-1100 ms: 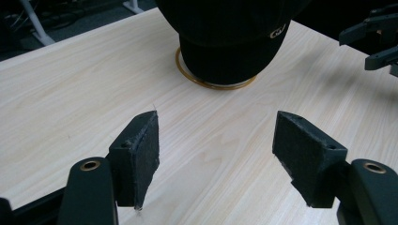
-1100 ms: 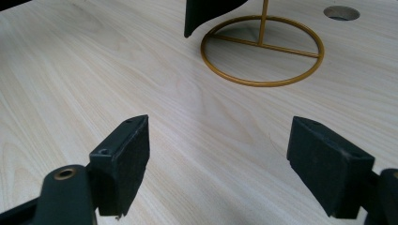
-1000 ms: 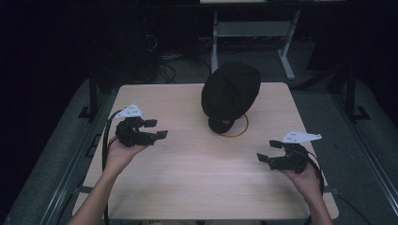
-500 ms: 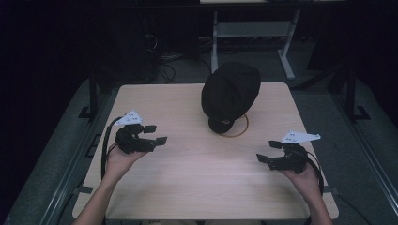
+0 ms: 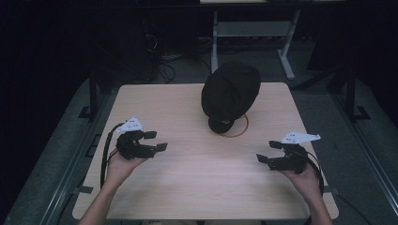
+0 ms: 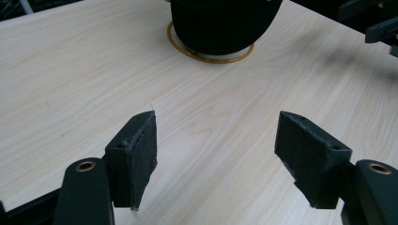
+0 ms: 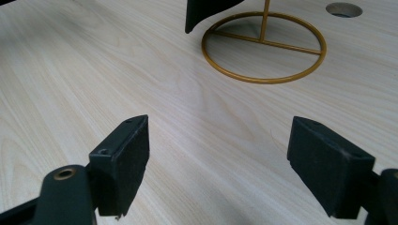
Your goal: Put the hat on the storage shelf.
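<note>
Basically, table (image 5: 197, 187) is bare except the black cap (image 5: 231, 91) at far centre, perched on a gold wire stand (image 5: 238, 131). Cap looks soft and light, the stand thin and probably tippy: grab the brim or lower edge and lift straight up. Left gripper (image 5: 155, 141) and right gripper (image 5: 266, 151) both have jaws wide apart, nothing held. Versus earlier: left gripper has drifted slightly nearer, right barely moved.

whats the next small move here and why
Probably bring the left gripper forward toward the black cap on its gold stand. Both grippers, the right too, are open, empty and well short of the cap, which sits untouched, and the table between is bare.
</note>
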`<move>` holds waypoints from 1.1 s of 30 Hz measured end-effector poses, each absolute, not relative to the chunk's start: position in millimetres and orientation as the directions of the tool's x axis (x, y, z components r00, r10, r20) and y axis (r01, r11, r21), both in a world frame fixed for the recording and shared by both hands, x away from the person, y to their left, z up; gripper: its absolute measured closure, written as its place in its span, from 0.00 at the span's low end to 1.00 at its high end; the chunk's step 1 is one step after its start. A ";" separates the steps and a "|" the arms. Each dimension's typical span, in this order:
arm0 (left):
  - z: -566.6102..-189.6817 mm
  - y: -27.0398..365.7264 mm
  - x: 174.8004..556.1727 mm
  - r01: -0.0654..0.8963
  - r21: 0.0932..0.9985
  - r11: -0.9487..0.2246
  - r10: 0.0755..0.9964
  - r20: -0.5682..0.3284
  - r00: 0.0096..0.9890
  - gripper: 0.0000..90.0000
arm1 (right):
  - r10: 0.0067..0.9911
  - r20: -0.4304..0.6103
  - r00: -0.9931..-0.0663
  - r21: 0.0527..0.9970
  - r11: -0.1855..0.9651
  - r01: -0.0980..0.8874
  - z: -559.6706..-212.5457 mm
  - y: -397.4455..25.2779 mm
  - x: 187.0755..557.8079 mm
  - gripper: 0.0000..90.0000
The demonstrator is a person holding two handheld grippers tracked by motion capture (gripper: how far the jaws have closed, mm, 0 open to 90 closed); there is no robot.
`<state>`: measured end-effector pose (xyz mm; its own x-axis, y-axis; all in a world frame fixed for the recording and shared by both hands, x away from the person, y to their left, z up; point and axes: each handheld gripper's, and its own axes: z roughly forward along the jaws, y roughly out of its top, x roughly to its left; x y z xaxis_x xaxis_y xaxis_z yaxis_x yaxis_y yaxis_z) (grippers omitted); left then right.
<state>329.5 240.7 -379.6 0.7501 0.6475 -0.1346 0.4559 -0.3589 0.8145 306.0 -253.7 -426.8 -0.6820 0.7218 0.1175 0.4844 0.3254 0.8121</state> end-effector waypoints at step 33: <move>-423.3 243.6 297.6 0.458 0.815 -0.356 0.656 -0.131 0.743 0.32 | 0.704 0.110 -0.701 0.797 0.359 0.486 -433.2 -243.1 302.4 0.23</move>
